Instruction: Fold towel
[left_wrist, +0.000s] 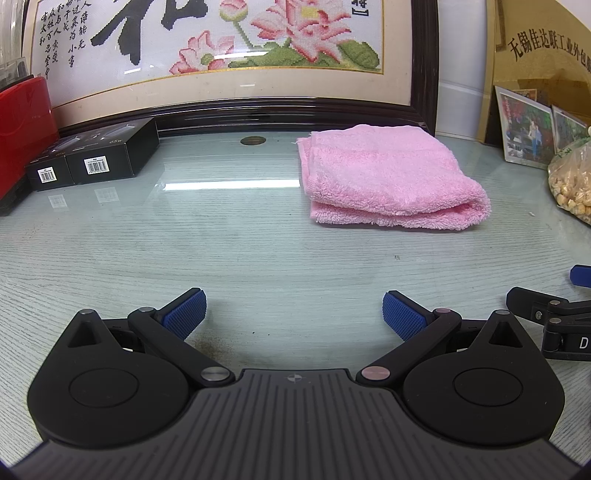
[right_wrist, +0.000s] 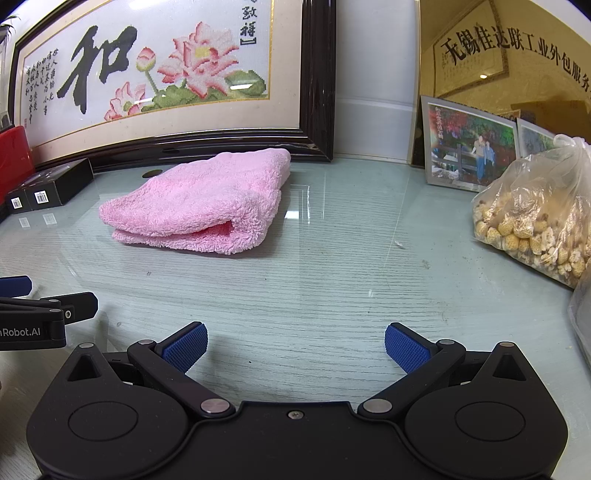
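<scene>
A fluffy pink towel (left_wrist: 388, 177) lies folded into a thick pad on the glass-topped table (left_wrist: 240, 251), its rounded fold facing me. In the right wrist view the same towel (right_wrist: 199, 203) sits left of centre. My left gripper (left_wrist: 293, 314) is open, well short of the towel and to its left, with nothing between its blue pads (left_wrist: 184, 312). My right gripper (right_wrist: 295, 347) is open too, low over the table, in front of the towel and to its right. Each gripper shows at the other view's edge: the right gripper (left_wrist: 550, 317) and the left gripper (right_wrist: 48, 310).
A large framed embroidery (right_wrist: 166, 74) leans at the back behind the towel. Black boxes (left_wrist: 92, 158) and a red case (left_wrist: 22, 125) stand at the left. Framed photos (right_wrist: 469, 147) and a plastic bag of pale food (right_wrist: 535, 221) crowd the right side.
</scene>
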